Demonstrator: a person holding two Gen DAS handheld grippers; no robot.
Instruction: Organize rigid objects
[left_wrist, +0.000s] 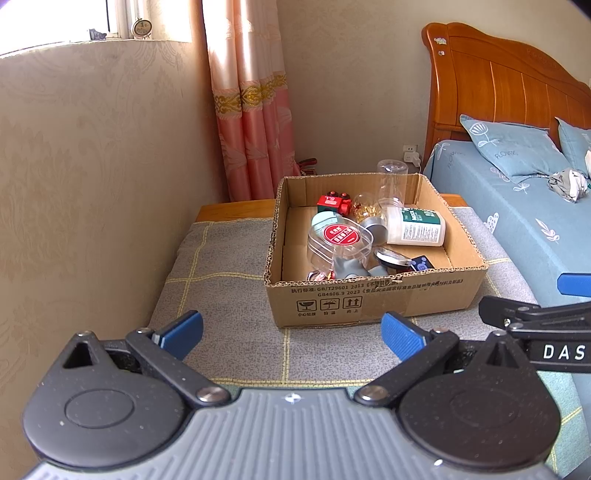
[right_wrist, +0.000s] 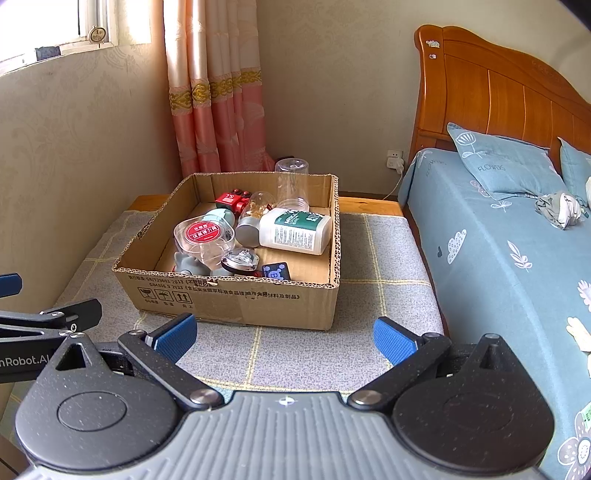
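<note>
Both tools, left (left_wrist: 291, 334) and right (right_wrist: 282, 336), gape empty before the cluttered cardboard box (right_wrist: 236, 295) beside the bed (right_wrist: 498, 258).

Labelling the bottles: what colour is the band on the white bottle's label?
Dark green on the white bottle, clearest in the right wrist view.

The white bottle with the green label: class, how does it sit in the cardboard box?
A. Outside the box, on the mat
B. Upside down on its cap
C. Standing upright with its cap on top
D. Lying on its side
D: the white bottle with the green label lies on its side inside the cardboard box, its label text running sideways, next to a clear tub with a red lid sticker.
</note>
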